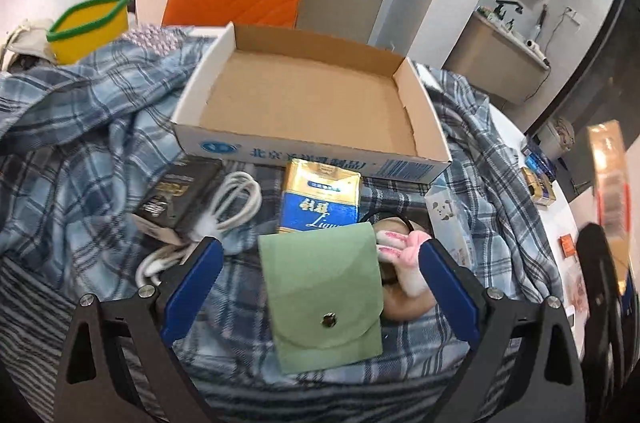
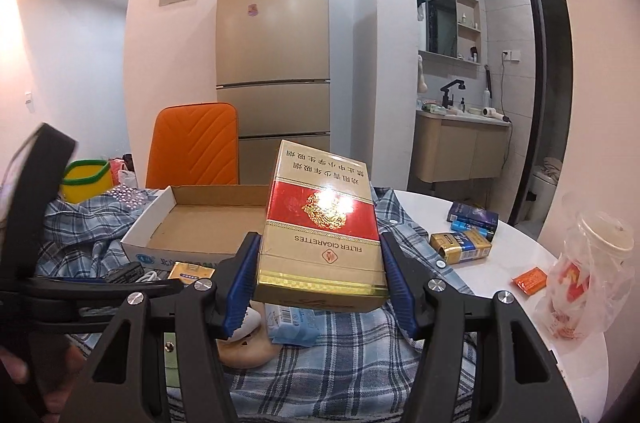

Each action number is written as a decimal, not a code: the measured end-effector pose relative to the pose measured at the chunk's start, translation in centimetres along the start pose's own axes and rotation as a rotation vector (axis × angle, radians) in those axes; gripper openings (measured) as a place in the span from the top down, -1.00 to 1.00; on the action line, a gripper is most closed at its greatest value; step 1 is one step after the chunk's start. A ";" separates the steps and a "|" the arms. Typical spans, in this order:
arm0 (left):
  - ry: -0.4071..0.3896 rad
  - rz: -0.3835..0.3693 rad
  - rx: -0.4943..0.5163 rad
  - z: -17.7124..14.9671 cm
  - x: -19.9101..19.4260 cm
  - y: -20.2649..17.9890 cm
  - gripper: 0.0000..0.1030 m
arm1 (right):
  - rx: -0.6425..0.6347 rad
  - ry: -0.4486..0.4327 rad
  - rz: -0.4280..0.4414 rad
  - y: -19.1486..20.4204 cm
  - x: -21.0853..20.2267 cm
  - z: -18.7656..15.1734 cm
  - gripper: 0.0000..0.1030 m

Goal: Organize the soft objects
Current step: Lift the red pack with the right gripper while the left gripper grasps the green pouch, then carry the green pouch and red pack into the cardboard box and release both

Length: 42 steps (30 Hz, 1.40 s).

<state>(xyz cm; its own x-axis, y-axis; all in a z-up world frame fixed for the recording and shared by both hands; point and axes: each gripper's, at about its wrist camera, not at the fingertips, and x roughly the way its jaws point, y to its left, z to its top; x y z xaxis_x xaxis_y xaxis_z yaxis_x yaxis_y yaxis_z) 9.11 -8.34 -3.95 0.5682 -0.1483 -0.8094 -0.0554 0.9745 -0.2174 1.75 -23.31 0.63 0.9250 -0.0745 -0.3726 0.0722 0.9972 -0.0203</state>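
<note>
Right gripper (image 2: 320, 263) clamps gold-red carton (image 2: 322, 223) printed "FILTER CIGARETTES".

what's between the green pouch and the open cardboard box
In the left wrist view, a blue and gold packet lies on plaid cloth between the green felt pouch and cardboard box.

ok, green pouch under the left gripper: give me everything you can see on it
The green pouch is a flat, soft, suede-like sage envelope with a curved flap closed by one metal snap. It lies flat on the blue plaid cloth, slightly askew, between the open fingers of the left gripper, which are clear of it. Its top edge overlaps the blue-gold packet; its right edge covers part of the pink plush toy.
</note>
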 end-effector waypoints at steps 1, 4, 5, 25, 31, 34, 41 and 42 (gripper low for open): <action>0.008 0.012 -0.011 0.1 0.5 -0.1 -0.90 | 0.005 0.006 -0.007 -0.1 0.1 0.0 -0.18; 0.019 0.053 -0.056 0.1 1.5 0.1 -0.90 | 0.017 0.023 -0.018 -0.3 0.5 -0.1 -0.18; 0.030 0.048 -0.068 0.2 1.9 0.2 -0.90 | 0.016 0.027 -0.020 -0.2 0.6 -0.1 -0.18; -0.023 0.003 0.081 0.5 -1.4 -0.8 -0.33 | 0.019 0.041 -0.014 -0.2 1.0 -0.2 -0.18; -0.078 -0.025 0.101 1.6 -5.0 -0.1 -0.33 | 0.016 0.041 -0.014 -0.1 1.0 -0.2 -0.18; -0.117 -0.014 0.121 1.9 -6.4 0.2 -0.33 | 0.017 0.033 0.000 -0.2 0.8 0.0 -0.18; -0.159 -0.023 0.144 2.9 -8.5 0.9 -0.33 | 0.024 0.011 0.032 -0.5 -0.3 1.6 -0.18; -0.166 -0.026 0.145 3.1 -8.7 0.9 -0.33 | 0.024 0.007 0.035 -0.5 -0.5 1.9 -0.18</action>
<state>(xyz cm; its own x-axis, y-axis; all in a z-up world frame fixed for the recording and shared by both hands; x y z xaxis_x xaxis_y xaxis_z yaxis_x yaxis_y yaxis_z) 6.65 -5.61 4.58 0.6962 -0.1556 -0.7008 0.0728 0.9865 -0.1468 1.99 -23.82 2.56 0.9245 -0.0392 -0.3792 0.0487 0.9987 0.0154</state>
